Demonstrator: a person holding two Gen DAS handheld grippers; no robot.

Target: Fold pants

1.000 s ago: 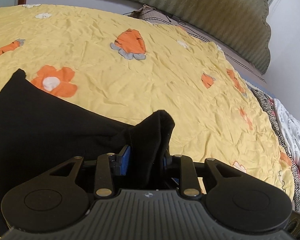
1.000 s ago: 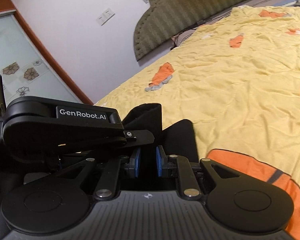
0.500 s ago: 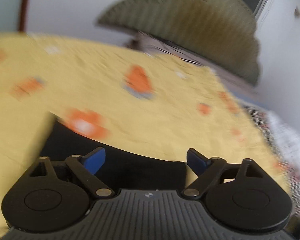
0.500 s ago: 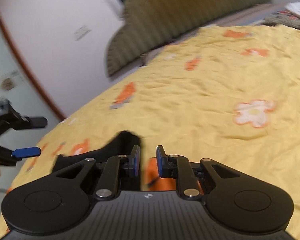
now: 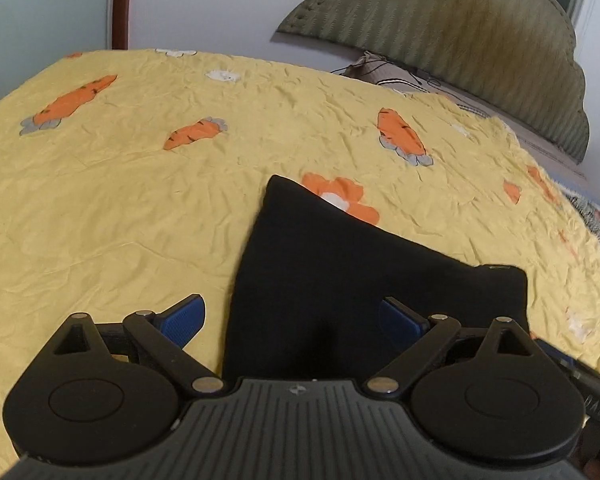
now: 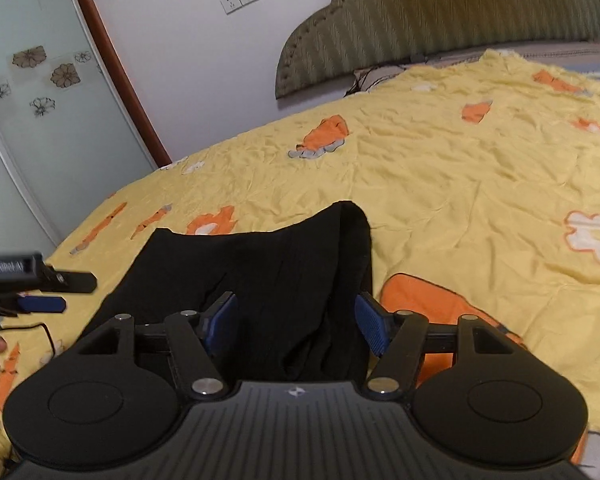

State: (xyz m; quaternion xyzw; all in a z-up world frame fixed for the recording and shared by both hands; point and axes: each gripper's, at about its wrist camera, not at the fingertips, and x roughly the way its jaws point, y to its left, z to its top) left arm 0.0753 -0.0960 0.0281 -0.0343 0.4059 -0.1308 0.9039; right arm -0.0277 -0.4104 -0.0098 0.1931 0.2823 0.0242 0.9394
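Yellow carrot-print bedspread (image 5: 148, 208) under folded black pants (image 5: 340, 280), olive headboard (image 5: 440, 32) behind

Left tongs (image 5: 292, 320) are spread wide and opening, pads clear of the pants lying flat ahead; right tongs (image 6: 296, 320) are also opening, a raised fold of the pants (image 6: 300, 264) standing between the blue pads (image 6: 370, 322) without being pressed, and the left tongs (image 6: 40, 292) show at that view's left edge

Folded pants (image 5: 340, 272) lie on the bedspread (image 5: 140, 208), headboard (image 5: 460, 36) behind
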